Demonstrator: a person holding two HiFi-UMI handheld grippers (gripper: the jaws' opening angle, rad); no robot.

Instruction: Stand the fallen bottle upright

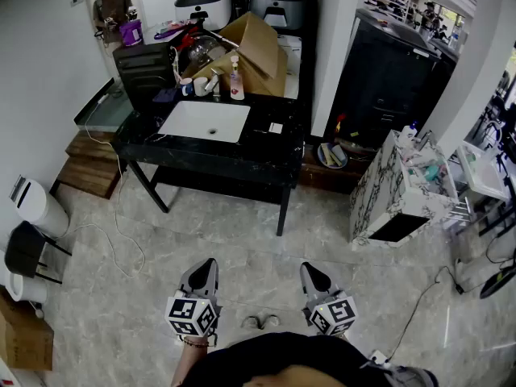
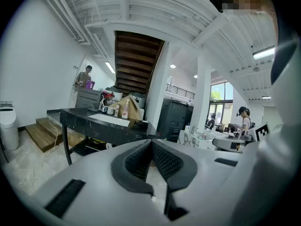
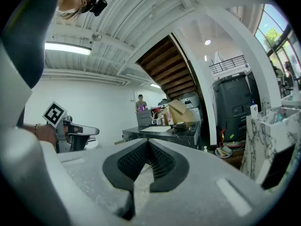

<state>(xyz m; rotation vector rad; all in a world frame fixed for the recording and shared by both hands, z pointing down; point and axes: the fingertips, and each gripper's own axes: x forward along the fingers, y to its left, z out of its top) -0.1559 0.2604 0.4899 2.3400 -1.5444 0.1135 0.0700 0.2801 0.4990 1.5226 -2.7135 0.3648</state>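
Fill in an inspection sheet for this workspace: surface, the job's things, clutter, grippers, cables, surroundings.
Surface: black counter with a white sink, across the floor from the grippers.
Job's things: one bottle stands upright behind the sink; no fallen bottle can be made out from here.
Clutter: cups and a cardboard box at the counter's back.
Grippers: left gripper and right gripper are both shut and empty, held over the floor.
Cables: one cable trails over the floor left of the counter; another cable lies at the right.
Surroundings: wooden steps, marbled cabinet, a person at the far wall.
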